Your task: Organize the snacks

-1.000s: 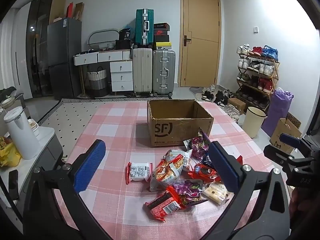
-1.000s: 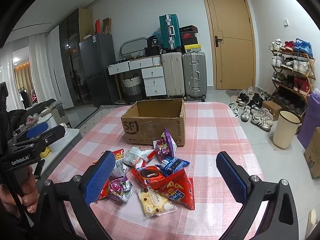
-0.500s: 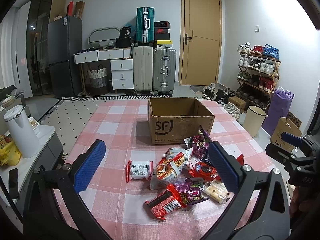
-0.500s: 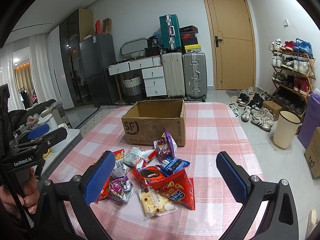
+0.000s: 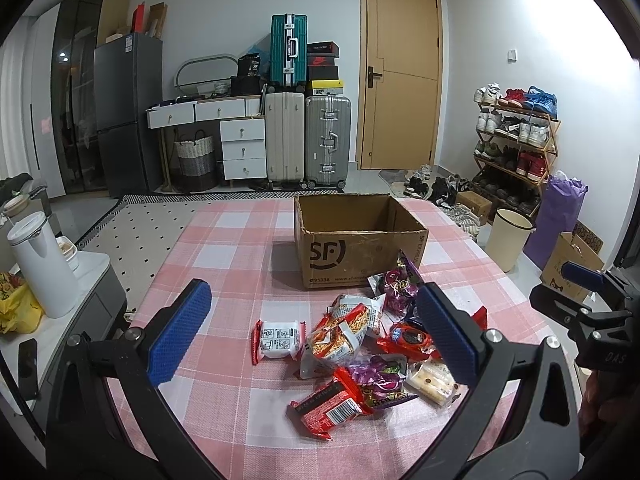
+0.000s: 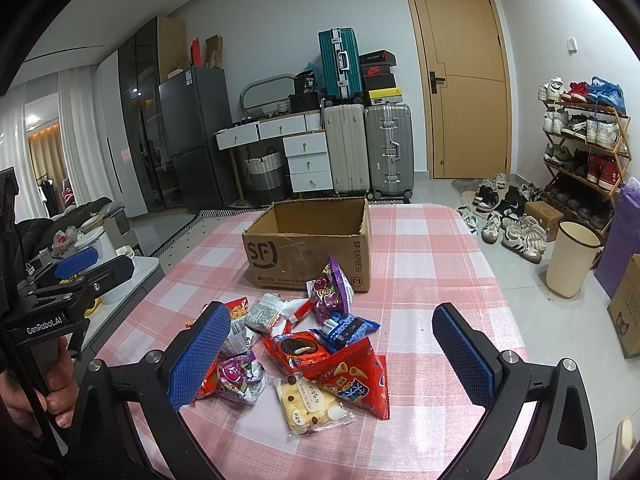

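A loose heap of snack packets (image 5: pixel 360 344) lies on the pink-checked counter (image 5: pixel 224 248), just in front of an open, empty cardboard box (image 5: pixel 356 240) printed with "SF".

From the left wrist view we see a white packet with red ends (image 5: pixel 278 338) lying slightly apart at the heap's left edge, and a red wrapper with a barcode (image 5: pixel 330 404) nearest us. The right wrist view does not show these clearly. It shows instead a red triangular chip bag (image 6: pixel 352 380), a pale spotted cake packet (image 6: pixel 312 404) and a blue wrapper (image 6: pixel 346 330).

Our left tool (image 5: pixel 316 330) hangs above the counter with its blue pads spread wide, holding nothing. Our right tool (image 6: pixel 332 356) is likewise spread wide and empty over the heap.

Only the right view shows a hand (image 6: pixel 52 392) gripping the left tool's handle. Suitcases (image 5: pixel 306 136) stand against the far wall.
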Motion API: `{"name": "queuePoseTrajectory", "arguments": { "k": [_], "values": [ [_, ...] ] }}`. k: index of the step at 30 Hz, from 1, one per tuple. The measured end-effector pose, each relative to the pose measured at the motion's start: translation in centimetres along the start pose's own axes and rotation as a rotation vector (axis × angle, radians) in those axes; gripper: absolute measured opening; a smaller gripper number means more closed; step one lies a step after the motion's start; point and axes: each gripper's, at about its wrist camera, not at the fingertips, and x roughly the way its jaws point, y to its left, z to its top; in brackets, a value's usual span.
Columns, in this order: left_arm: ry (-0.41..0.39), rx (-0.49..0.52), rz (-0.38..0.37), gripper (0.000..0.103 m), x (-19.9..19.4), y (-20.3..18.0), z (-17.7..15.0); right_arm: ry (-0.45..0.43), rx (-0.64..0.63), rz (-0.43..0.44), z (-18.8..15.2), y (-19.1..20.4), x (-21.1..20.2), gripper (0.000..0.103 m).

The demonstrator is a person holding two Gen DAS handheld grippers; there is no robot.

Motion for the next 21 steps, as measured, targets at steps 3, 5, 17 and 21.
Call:
{"name": "queuePoseTrajectory", "arguments": {
  "k": [3, 5, 17, 21],
  "values": [
    [0.004, -0.002, 0.000, 0.102, 0.01, 0.00, 0.05, 0.001, 0.001, 0.001, 0.00, -0.01, 0.03, 0.103],
    [0.007, -0.002, -0.001, 0.102, -0.03, -0.08, 0.02, 0.001, 0.001, 0.000, 0.01, -0.01, 0.03, 0.103],
    [0.023, 0.004, -0.014, 0.102, 0.10, -0.40, -0.13, 0.000, -0.002, 0.001, 0.02, 0.03, 0.05, 0.103],
    [0.023, 0.008, -0.017, 0.102, -0.07, -0.54, -0.06, -0.001, -0.010, -0.005, 0.11, -0.33, 0.22, 0.103]
  ]
}}
